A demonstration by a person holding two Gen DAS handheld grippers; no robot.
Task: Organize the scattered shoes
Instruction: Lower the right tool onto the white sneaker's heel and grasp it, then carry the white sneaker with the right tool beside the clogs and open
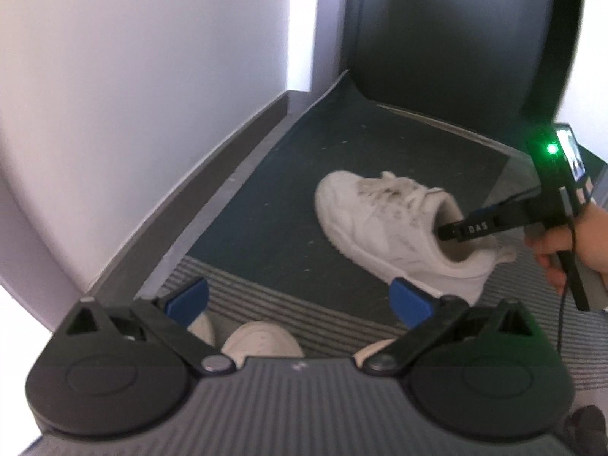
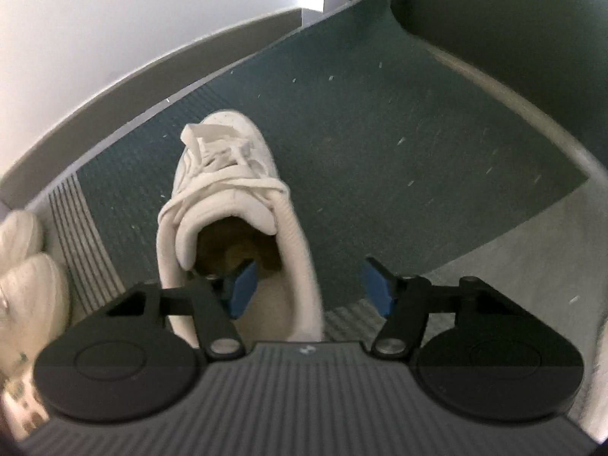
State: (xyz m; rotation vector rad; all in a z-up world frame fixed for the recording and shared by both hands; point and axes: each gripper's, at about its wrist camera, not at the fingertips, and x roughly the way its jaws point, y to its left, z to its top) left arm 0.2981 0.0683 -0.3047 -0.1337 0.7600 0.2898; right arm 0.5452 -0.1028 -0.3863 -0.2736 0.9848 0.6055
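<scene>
A: White sneaker [image 2: 231, 205] is lying on the green mat [image 2: 380, 121], toe pointing toward the baseboard [image 1: 228, 152]; bare mat all around it.
B: Right gripper [image 2: 307, 288] is straddling the collar, one pad inside, jaws apart, not pinching. Left gripper [image 1: 300, 300] is hanging wide, empty. More shoes [image 2: 22, 266] are cut off at frame edge.

3 white shoes [image 1: 399, 224], 1 mat [image 1: 288, 197], 2 claws [image 1: 300, 300], 1 hand [image 1: 570, 243].

White sneaker [image 2: 231, 205]: scuffed matt leather-look w/ cloth laces; mat [image 2: 380, 121]: ribbed dark-green textile; fingers [image 2: 243, 285]: matt blue plastic.
</scene>
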